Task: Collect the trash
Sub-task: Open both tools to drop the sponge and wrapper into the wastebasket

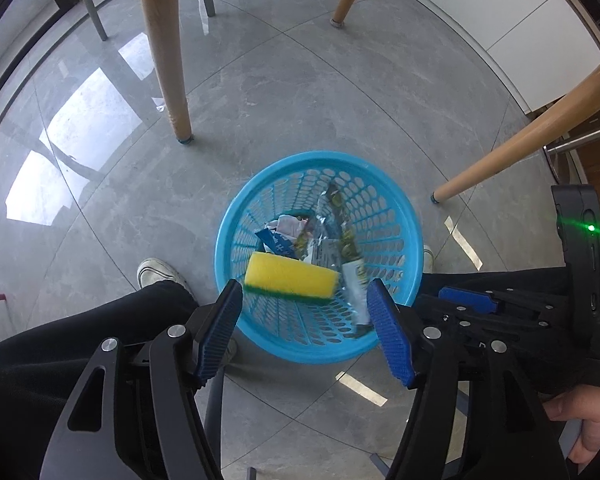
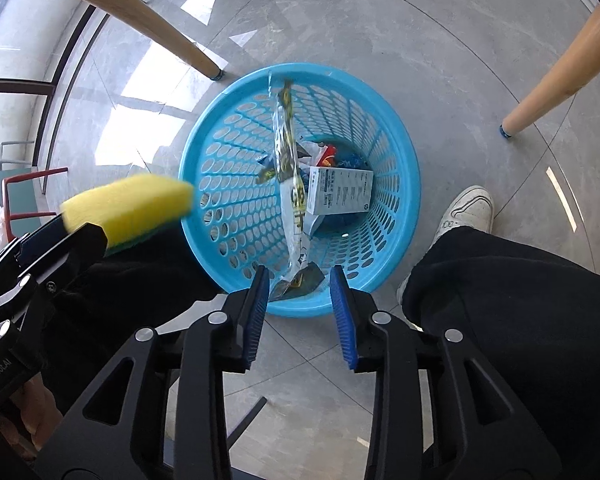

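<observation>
Both grippers: you hold them above the basket (image 1: pixel 320 256).
Left fingers (image 1: pixel 220 320): released, sponge (image 1: pixel 290 278) dropping free.
Right fingers (image 2: pixel 342 312): released, wrapper (image 2: pixel 290 184) falling.

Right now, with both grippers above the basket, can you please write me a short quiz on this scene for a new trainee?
1. True or false: the blue basket stands on a table.
2. What is between the fingers of the right gripper? A) a spoon B) a long wrapper C) a bottle
3. Fill in: the yellow sponge is between the fingers of the ___ gripper.
Key: 1 false, it stands on the floor; 2 B; 3 left gripper.
</observation>
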